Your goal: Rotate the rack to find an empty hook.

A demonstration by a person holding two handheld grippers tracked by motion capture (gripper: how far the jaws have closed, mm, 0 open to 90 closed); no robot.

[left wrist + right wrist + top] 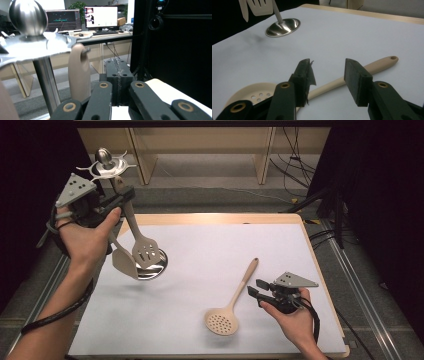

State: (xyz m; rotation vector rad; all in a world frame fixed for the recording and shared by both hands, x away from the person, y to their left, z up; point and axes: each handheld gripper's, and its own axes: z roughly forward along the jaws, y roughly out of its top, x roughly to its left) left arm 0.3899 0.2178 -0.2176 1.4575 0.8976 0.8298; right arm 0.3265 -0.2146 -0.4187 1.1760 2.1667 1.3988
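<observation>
My left gripper (pixel 117 75) has its pads pressed flat together with nothing between them — jaws fully closed, pointing out past the far left corner of the table (pixel 320 285). No earlier look is at hand, so I say only how they stand. Just beside those closed pads, on the side toward the table's middle, hangs the handle of the slotted spatula (pixel 144 251), its top hooked on the star-shaped crown of the utensil stand (pixel 111 166). The stand's thin post runs down to its round steel base (pixel 152 266), which sits on the white sheet near the table's left edge. A second, plain spatula (pixel 122 261) hangs on the near side of the post, close to my left hand (pixel 87 240).

My right gripper (pixel 328 80) stands with its jaws wide apart and nothing clamped. It rests low, toward the near right part of the table. The perforated spoon (pixel 231 305) lies flat on the sheet just beside it on the stand's side; in the right gripper view its handle passes behind the gap between my pads, its holed bowl nearer me, its handle end pointing away.

Between the spoon and the stand's base the sheet is bare — open room across the middle and the far right.
</observation>
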